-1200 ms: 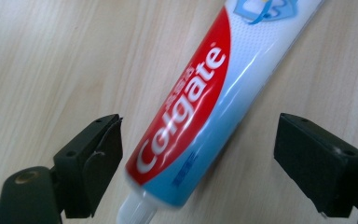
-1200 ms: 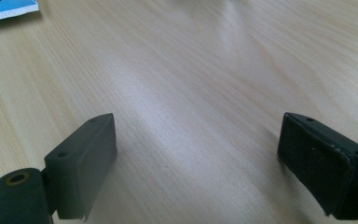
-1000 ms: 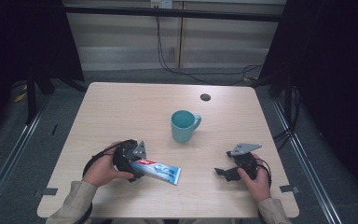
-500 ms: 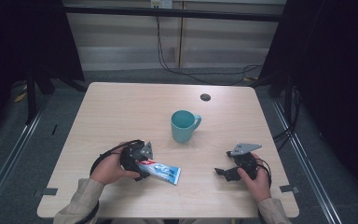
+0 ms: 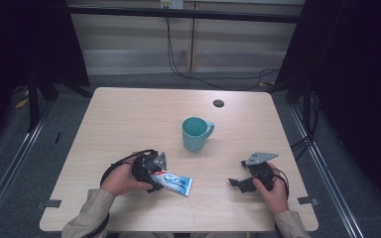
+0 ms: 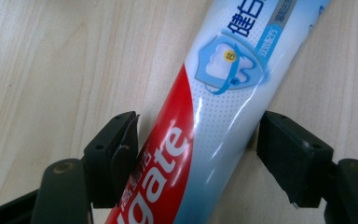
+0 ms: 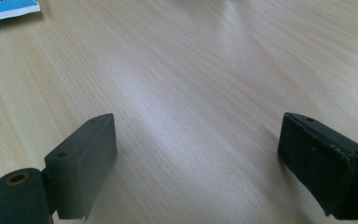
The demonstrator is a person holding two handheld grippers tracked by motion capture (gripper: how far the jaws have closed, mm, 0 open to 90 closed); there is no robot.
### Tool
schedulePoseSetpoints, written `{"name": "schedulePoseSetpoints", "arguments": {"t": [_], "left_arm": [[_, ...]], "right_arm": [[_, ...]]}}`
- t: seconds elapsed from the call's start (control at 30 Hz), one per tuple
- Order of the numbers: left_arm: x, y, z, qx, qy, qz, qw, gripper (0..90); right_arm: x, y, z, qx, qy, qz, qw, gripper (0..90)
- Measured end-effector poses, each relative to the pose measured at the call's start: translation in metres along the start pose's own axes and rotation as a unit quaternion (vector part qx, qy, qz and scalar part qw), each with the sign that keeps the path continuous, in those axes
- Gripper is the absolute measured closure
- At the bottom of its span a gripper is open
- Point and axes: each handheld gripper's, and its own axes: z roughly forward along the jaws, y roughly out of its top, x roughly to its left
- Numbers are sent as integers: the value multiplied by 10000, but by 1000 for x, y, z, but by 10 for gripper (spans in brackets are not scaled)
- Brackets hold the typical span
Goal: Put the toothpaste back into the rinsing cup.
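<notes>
- High view: the toothpaste tube [image 5: 174, 181] lies flat on the table [image 5: 129, 124] near its front edge, one end under the left gripper [image 5: 155, 174], the other end pointing right
- Left gripper view: the tube runs up between the two black jaws; the left pad touches its red side, the right pad stands just beside its white side; the jaws have just been closing around it, grip not yet firm
- Right gripper [image 5: 237, 183] rests well apart from the tube, jaws spread wide over bare wood
- Teal mug [image 5: 195, 134] stands mid-table, behind both
</notes>
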Motion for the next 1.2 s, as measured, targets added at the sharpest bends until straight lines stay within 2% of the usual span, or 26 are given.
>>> {"name": "schedulePoseSetpoints", "arguments": {"t": [0.1, 0.23, 0.4, 0.5, 0.7, 0.73, 0.8, 1.03, 1.07, 1.1, 1.13, 1.2], "left_arm": [[0, 0, -1, 56, -8, 86, 9999, 315], [-1, 0, -2, 109, -9, -24, 9999, 350], [-4, 0, -4, 186, 32, 15, 9998, 407], [-3, 0, -3, 134, -39, -62, 9999, 400], [-2, 8, 2, 94, -158, 13, 9998, 368], [-2, 9, 2, 72, -248, -20, 9997, 380], [-1, 9, 2, 63, -252, -97, 9996, 386], [-2, 8, 2, 1, -400, -272, 9988, 485], [-2, 8, 2, 26, -416, -270, 9988, 495], [0, 10, 2, 92, -442, -149, 9989, 511], [-1, 11, 1, 136, -428, -160, 9989, 511], [-2, 11, 1, 149, -423, -159, 9989, 575]], "right_arm": [[0, 0, 0, -1, 1, 2, 10000, 112], [0, 0, 0, 1, 5, -3, 10000, 112], [0, 0, 0, 2, 5, -4, 10000, 112], [0, 0, 0, 2, 6, -5, 10000, 112], [0, 0, 0, 0, 8, -4, 10000, 112], [0, 0, 0, 1, 9, -4, 10000, 112], [0, 0, 0, 0, 10, -5, 10000, 112], [0, 0, 0, -1, 13, -11, 10000, 112], [0, 0, 0, -1, 13, -13, 10000, 112], [0, 0, 0, -1, 13, -15, 10000, 112], [0, 0, 0, -1, 13, -15, 10000, 112], [0, 0, 0, 0, 14, -14, 10000, 112]]}}
